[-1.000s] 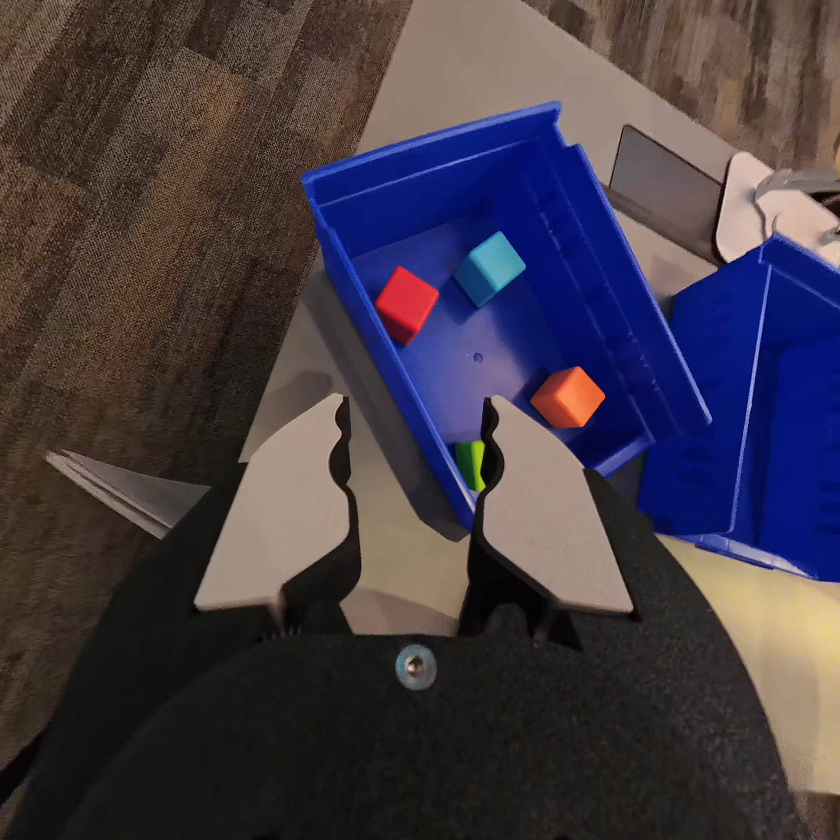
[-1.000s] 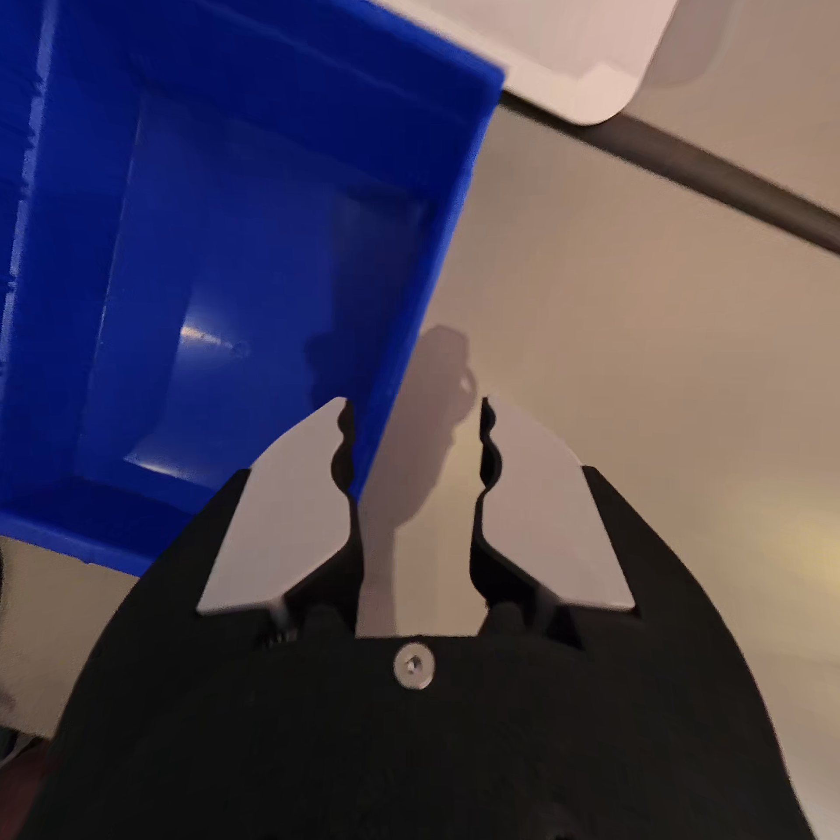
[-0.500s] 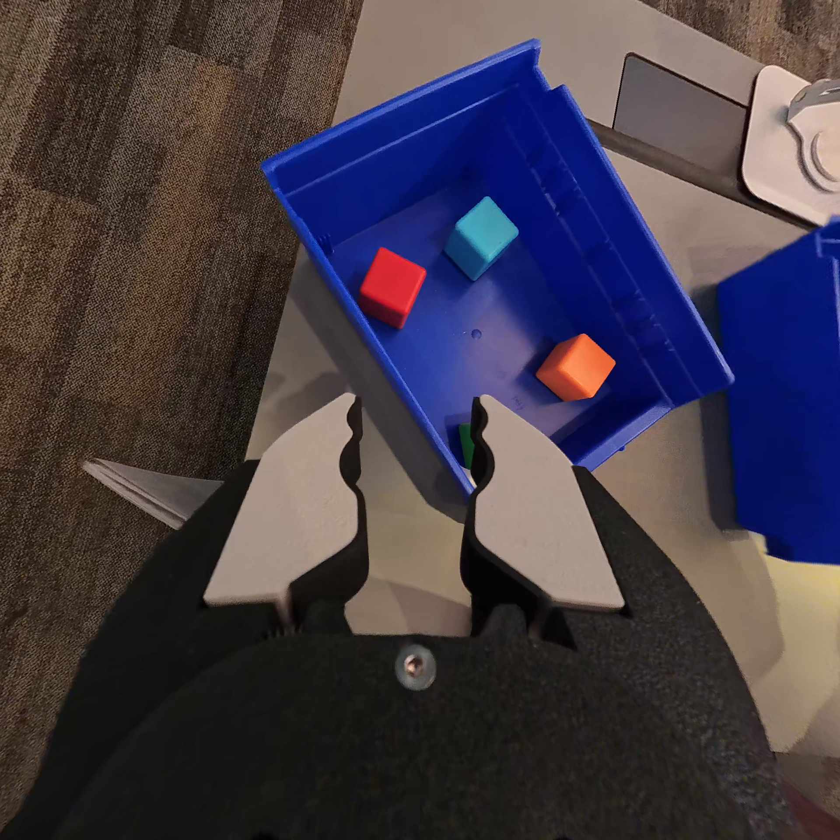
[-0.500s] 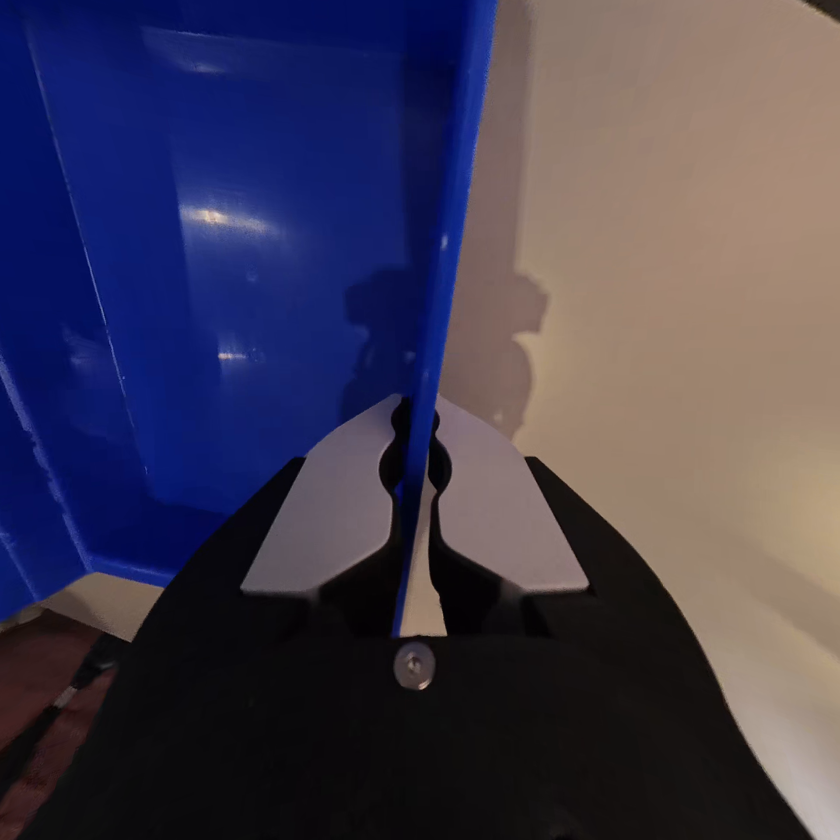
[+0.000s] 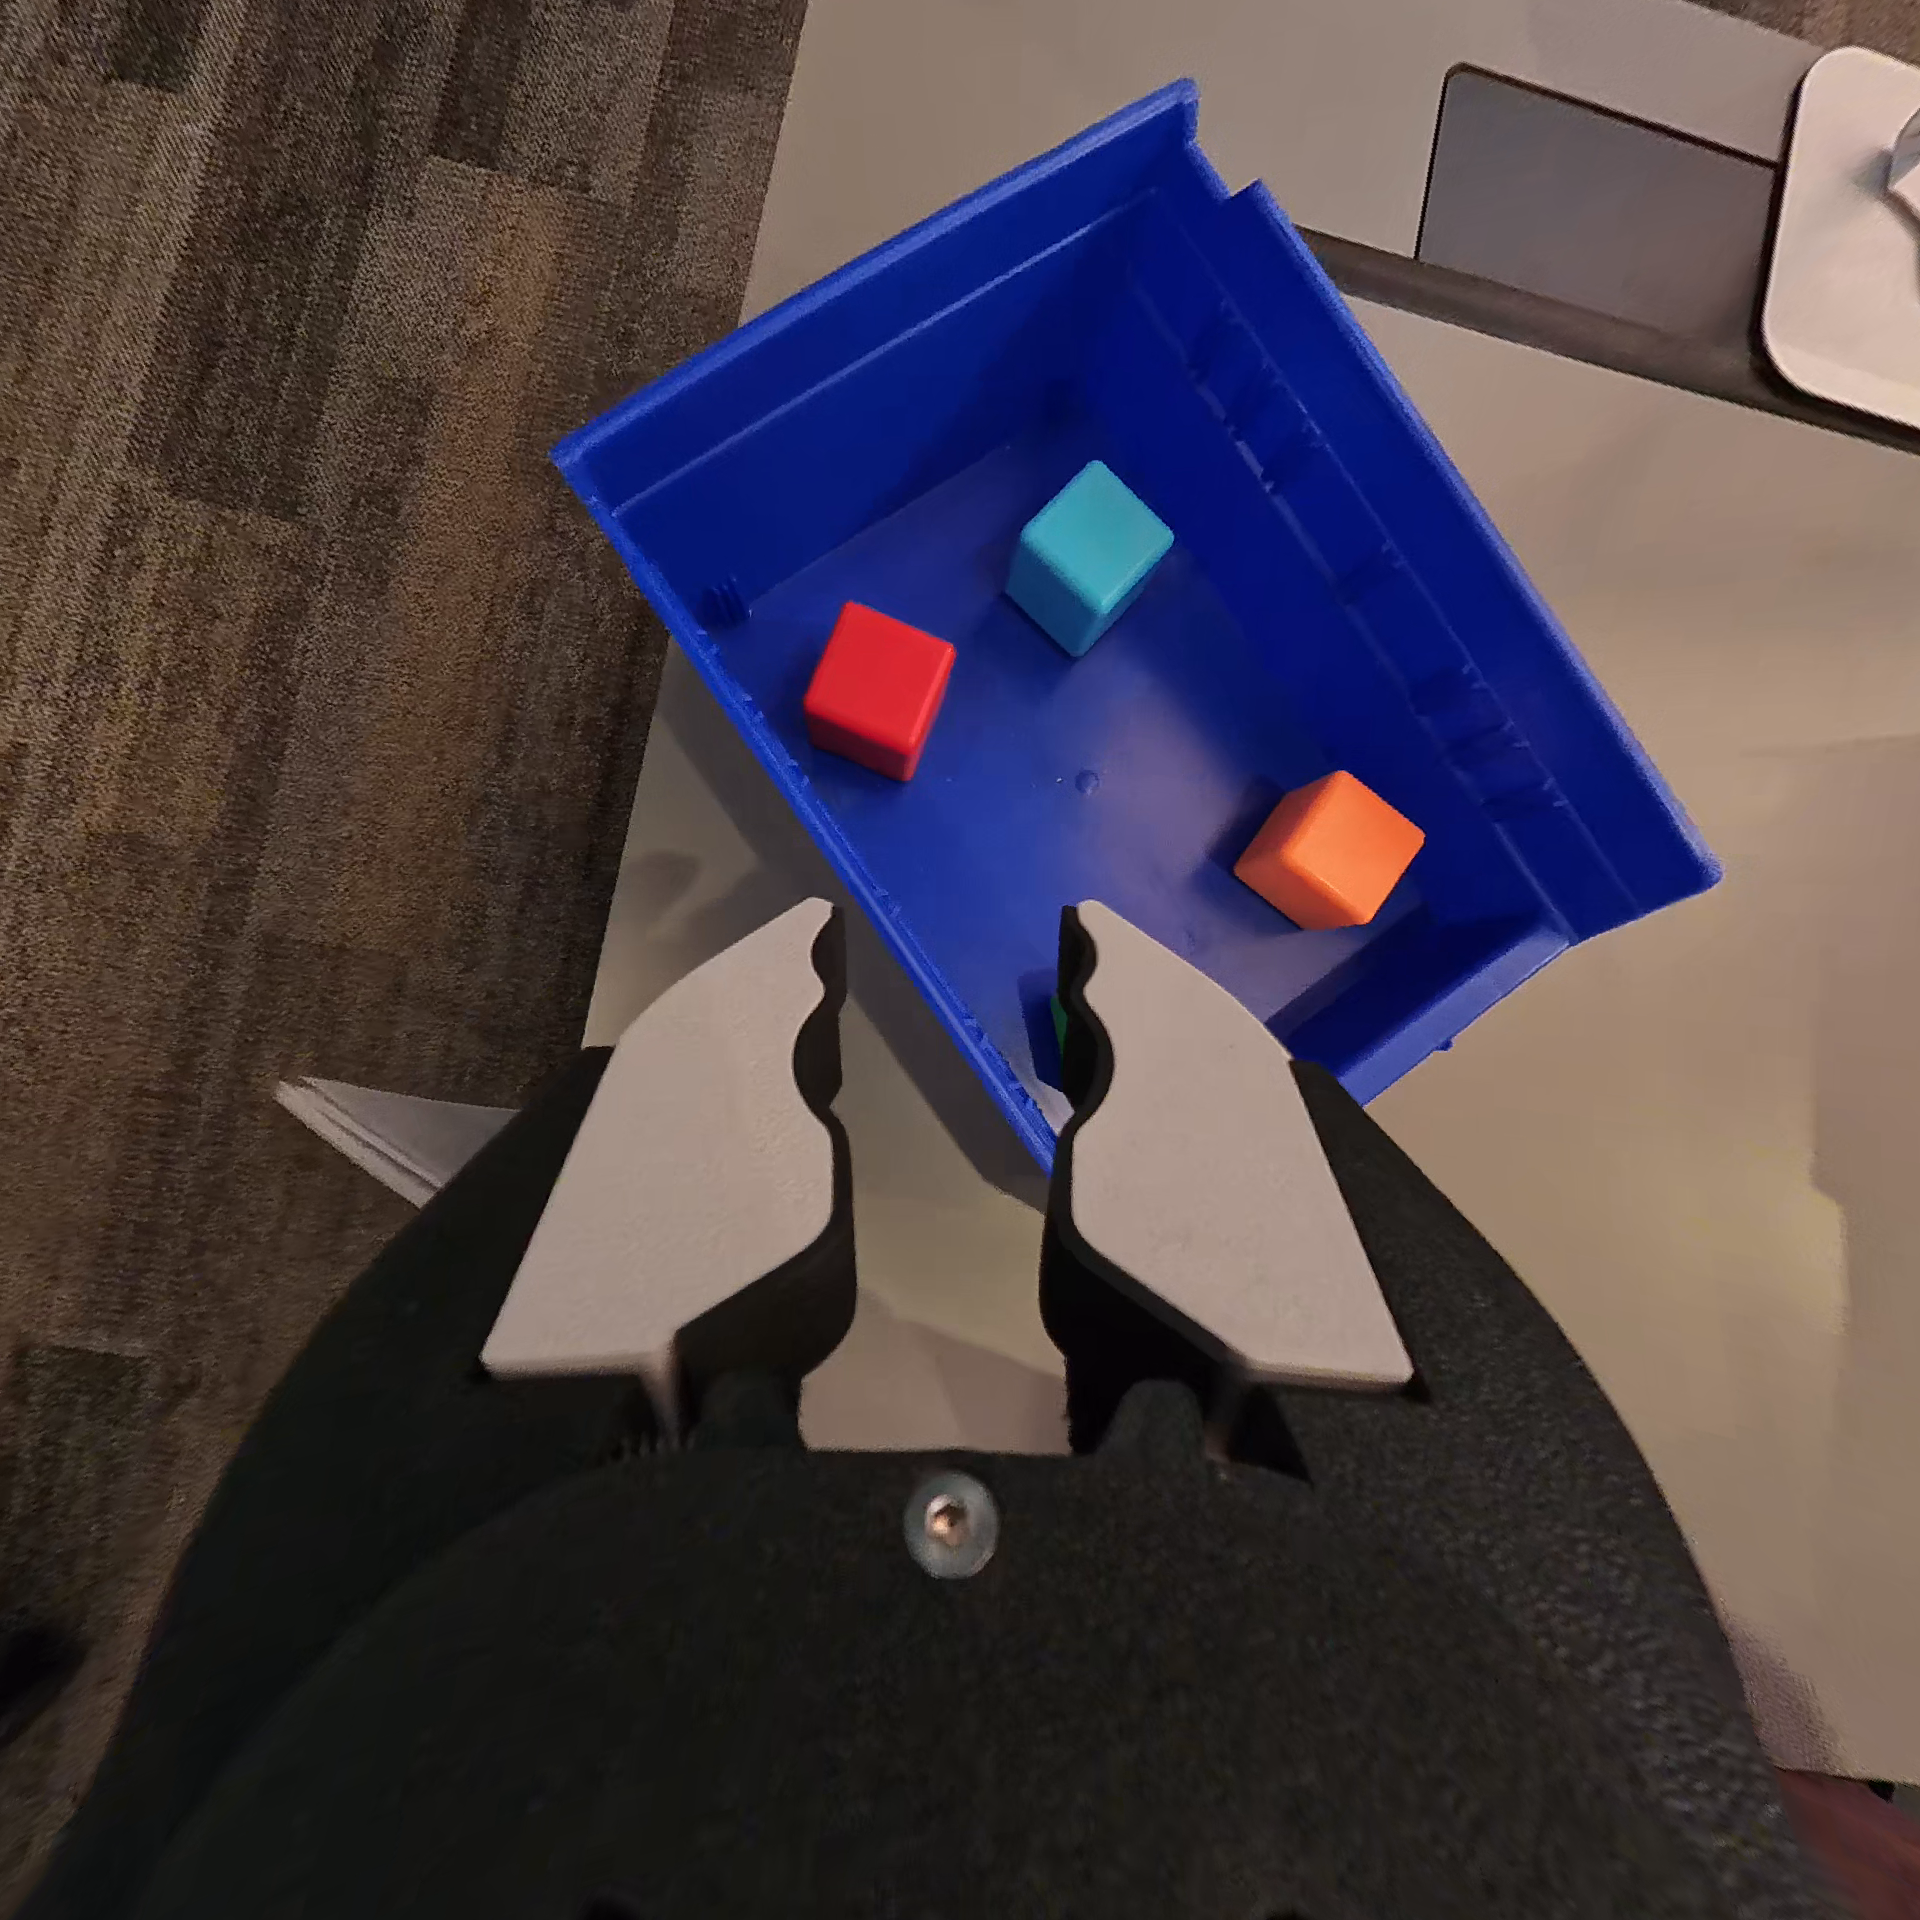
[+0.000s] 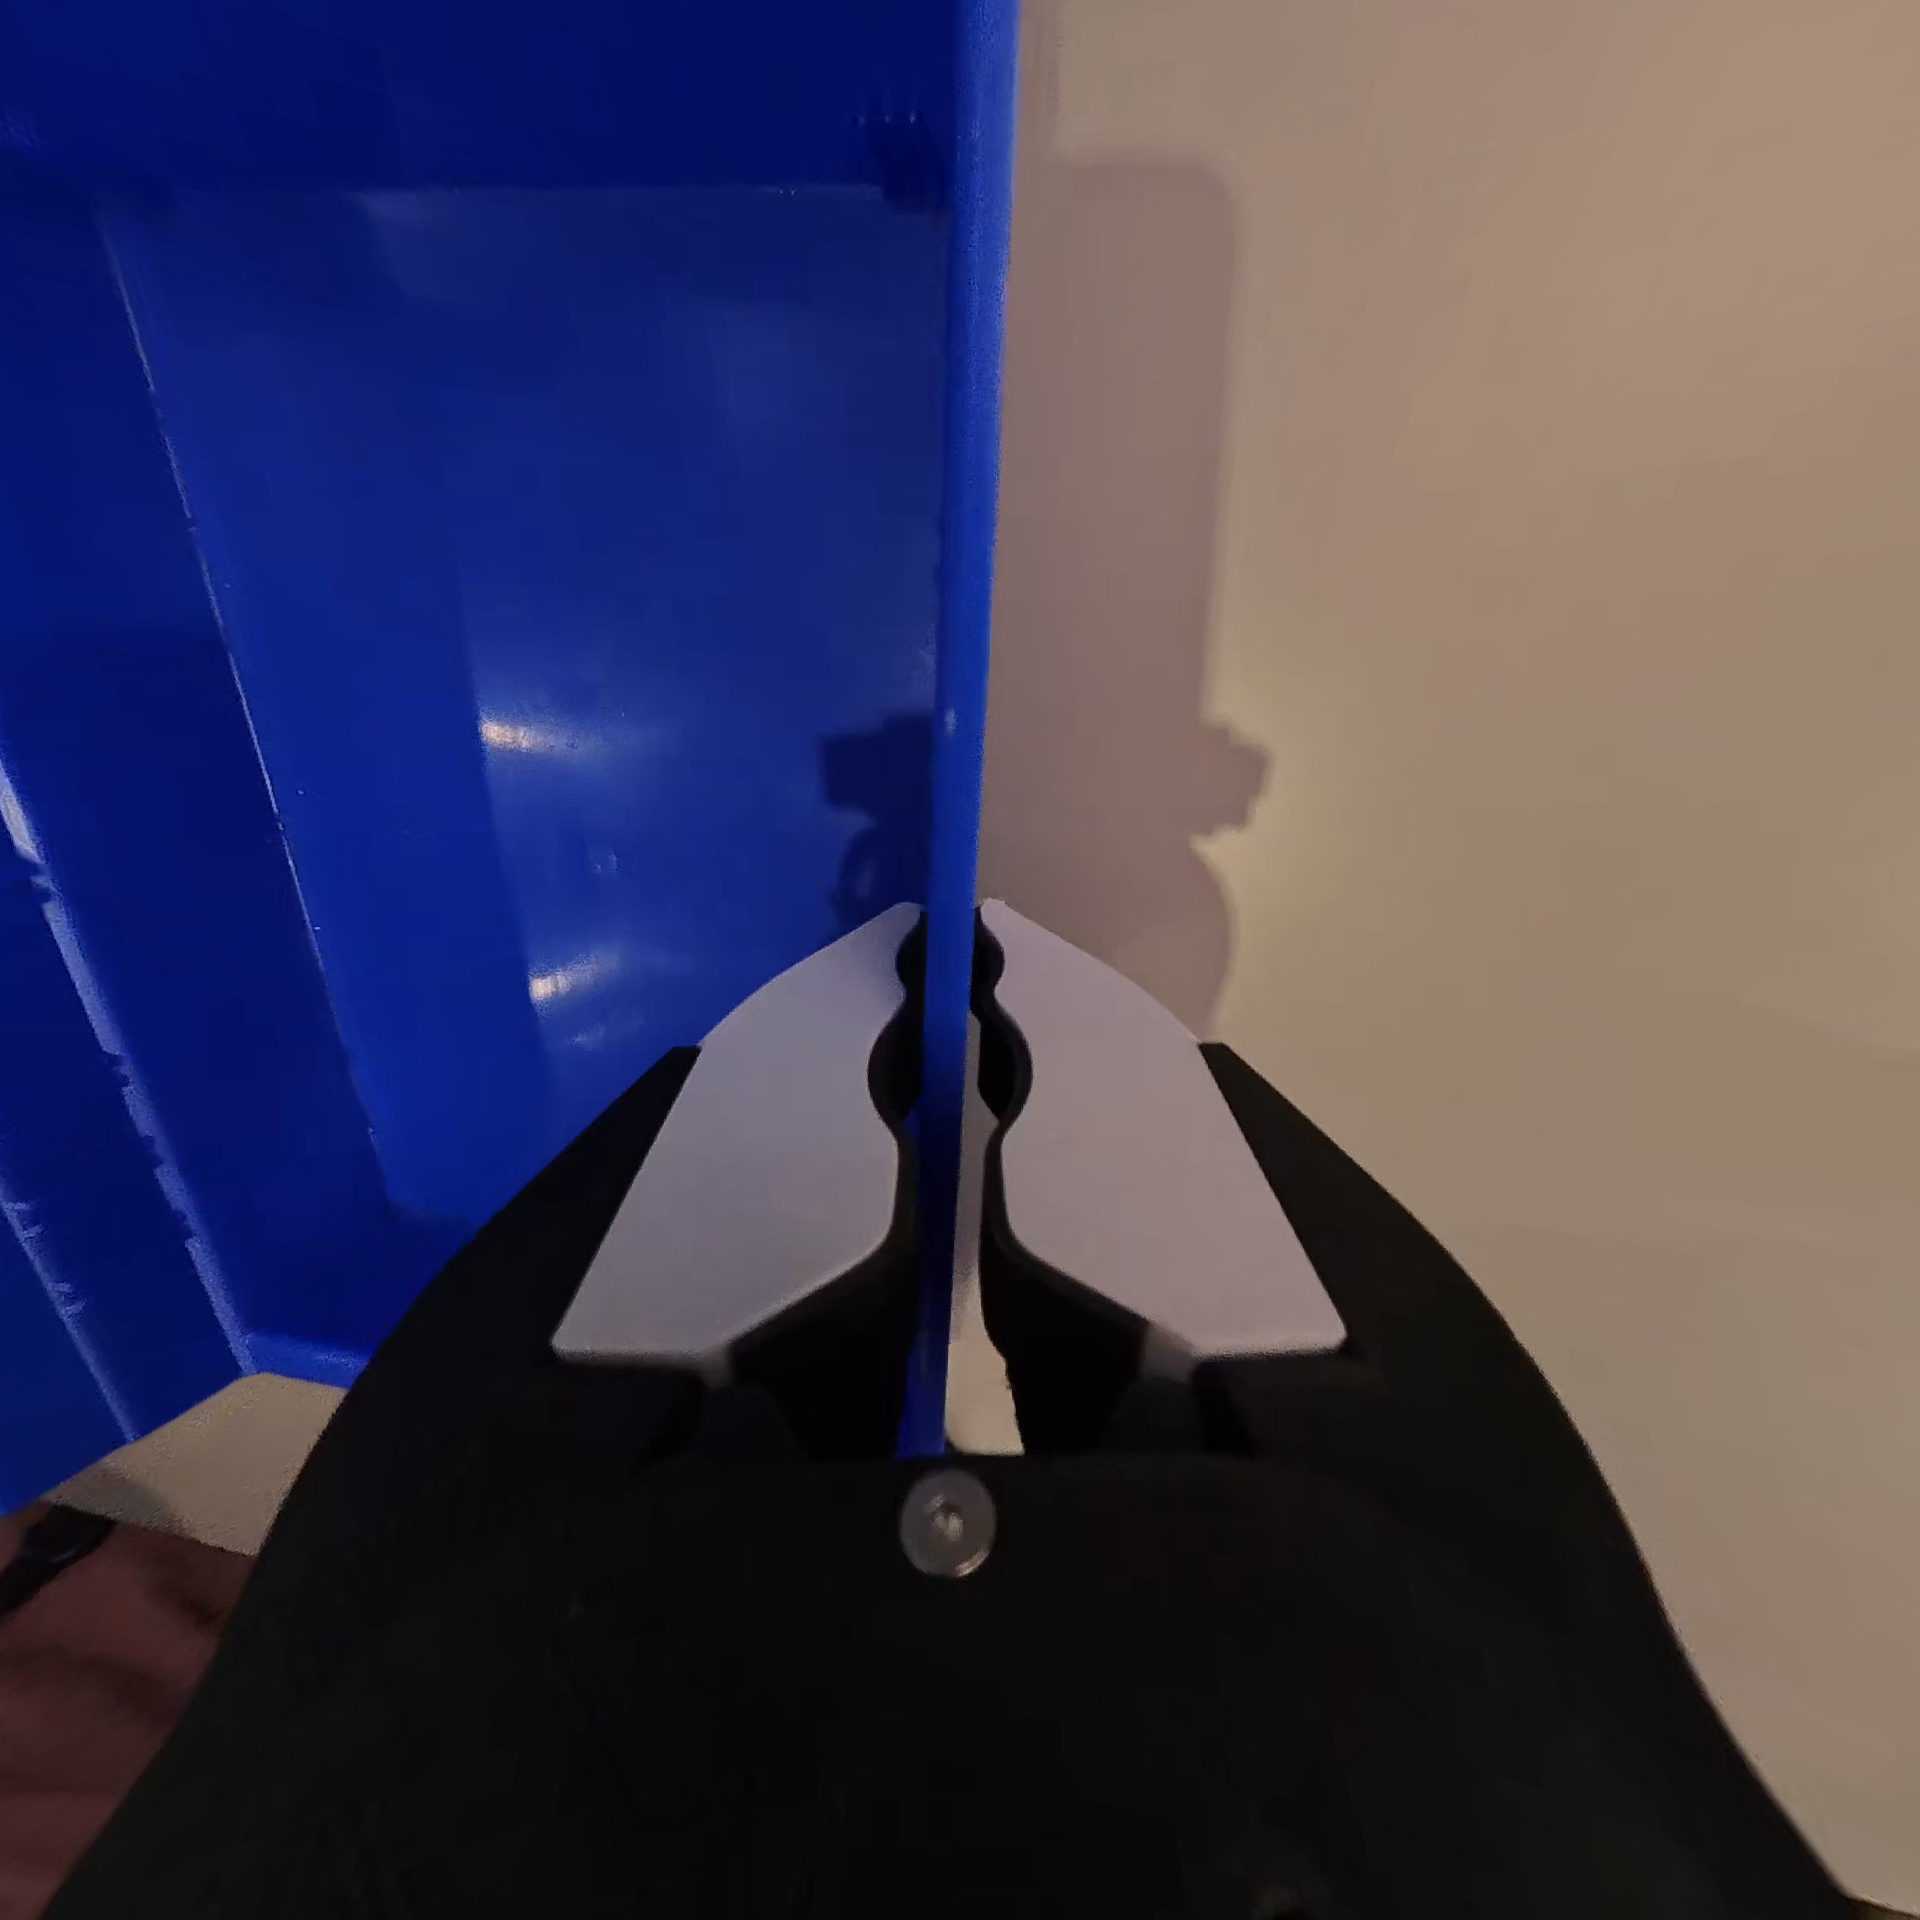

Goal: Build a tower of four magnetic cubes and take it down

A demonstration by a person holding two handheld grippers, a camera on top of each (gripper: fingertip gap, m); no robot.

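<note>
In the left wrist view a blue bin [image 5: 894,343] sits at the table's left edge. It holds a red cube [image 5: 879,688], a cyan cube [image 5: 1091,556], an orange cube [image 5: 1330,847] and a green cube [image 5: 1058,1023], mostly hidden behind my finger. My left gripper [image 5: 948,920] is open, straddling the bin's near side wall without touching it. In the right wrist view my right gripper [image 6: 948,914] is shut on the side wall of a second, empty blue bin [image 6: 520,520].
The grey table [image 5: 1662,675] extends right of the bin. A dark rectangular panel [image 5: 1590,197] and a white object [image 5: 1839,260] lie at the far right. Brown carpet [image 5: 312,520] lies past the table's left edge. The table [image 6: 1507,520] lies right of the held bin. My hands' fingertips stand some 80 cm from each other.
My right gripper closed on the empty bin's side wall and keeps hold of it. My left gripper narrowed slightly and shifted along the cube bin; the second bin left its view.
</note>
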